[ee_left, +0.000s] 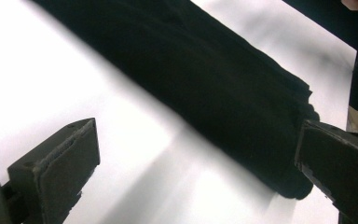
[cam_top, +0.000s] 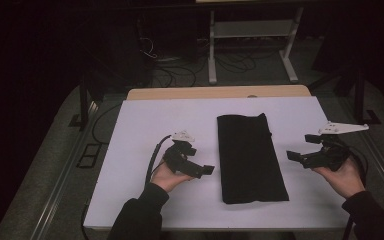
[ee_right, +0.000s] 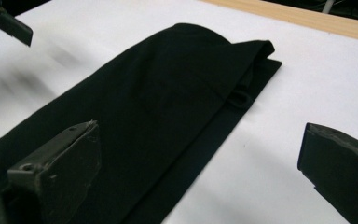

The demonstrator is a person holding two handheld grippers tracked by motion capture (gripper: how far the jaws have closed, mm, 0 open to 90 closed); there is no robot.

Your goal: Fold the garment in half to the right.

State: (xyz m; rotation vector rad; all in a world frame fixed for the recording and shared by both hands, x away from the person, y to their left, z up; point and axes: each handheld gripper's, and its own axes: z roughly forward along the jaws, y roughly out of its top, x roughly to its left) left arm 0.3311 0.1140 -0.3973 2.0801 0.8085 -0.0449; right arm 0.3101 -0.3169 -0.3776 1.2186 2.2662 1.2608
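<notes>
On the white table (cam_top: 140, 150), a folded black cloth (cam_top: 250, 157) lies between 2 open, empty tongs; dark room.

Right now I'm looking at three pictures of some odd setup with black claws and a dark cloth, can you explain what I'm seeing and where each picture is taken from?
A person sits at a table and holds a hand tool with two black jaws in each hand. The high view looks down from above: the left gripper and the right gripper flank a folded black cloth that lies flat on the white table. The other two pictures come from small cameras that ride on the tools, so each looks out between its own jaws toward the cloth. Both pairs of jaws stand wide apart and hold nothing. Neither tool touches the cloth. Beyond the table are a dark floor and cables.
</notes>
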